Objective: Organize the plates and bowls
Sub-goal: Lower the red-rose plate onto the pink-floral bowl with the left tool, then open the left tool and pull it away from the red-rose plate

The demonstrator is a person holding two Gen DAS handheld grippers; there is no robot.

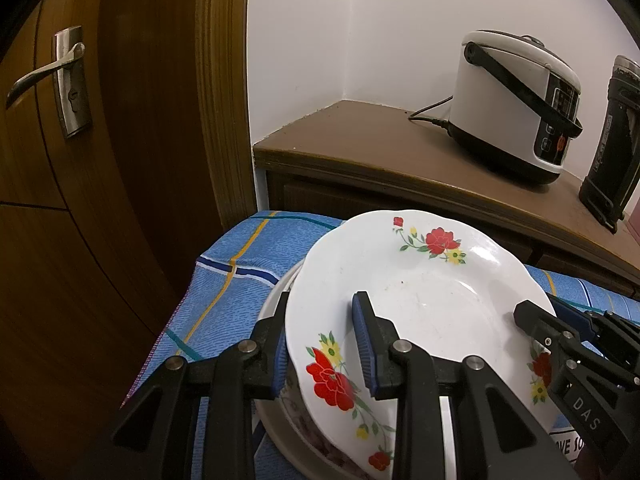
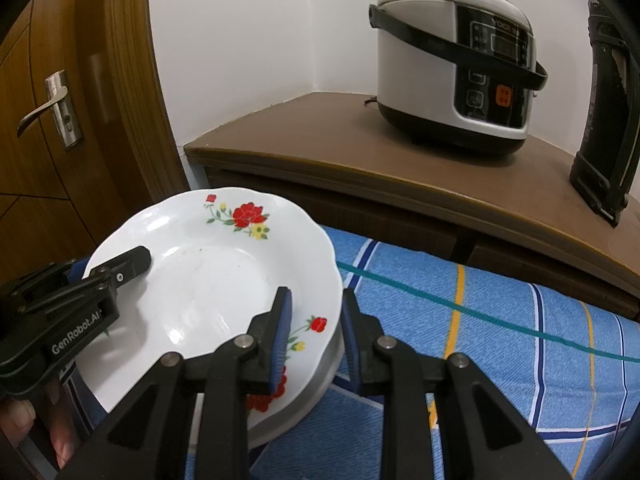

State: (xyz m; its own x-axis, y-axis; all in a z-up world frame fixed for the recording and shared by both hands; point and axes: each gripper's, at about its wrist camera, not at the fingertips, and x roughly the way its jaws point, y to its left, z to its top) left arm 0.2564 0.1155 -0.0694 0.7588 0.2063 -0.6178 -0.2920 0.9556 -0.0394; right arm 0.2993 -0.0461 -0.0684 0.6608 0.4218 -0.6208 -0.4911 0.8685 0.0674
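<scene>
**Both grippers pinching one plate**

Left gripper (image 1: 322,344) & right gripper (image 2: 314,334) each clamp opposite rims of the plate (image 1: 420,292), sitting on a stack on the cloth (image 2: 500,320). Prob ceramic: stiff, slick, chippable, so grip the rim w/ care. Cooker (image 2: 456,68) behind.

I take the brown cabinet (image 2: 400,168) as my landmark. A white rice cooker (image 2: 456,76) with a black handle and control panel stands on its top, toward the back corner. Just to the cooker's right stands a tall black appliance (image 2: 604,120). In front of the cabinet lies a blue checked cloth (image 2: 500,332). Left of the cabinet I see a wooden door (image 1: 120,140) with a metal lever handle (image 1: 60,76).
</scene>
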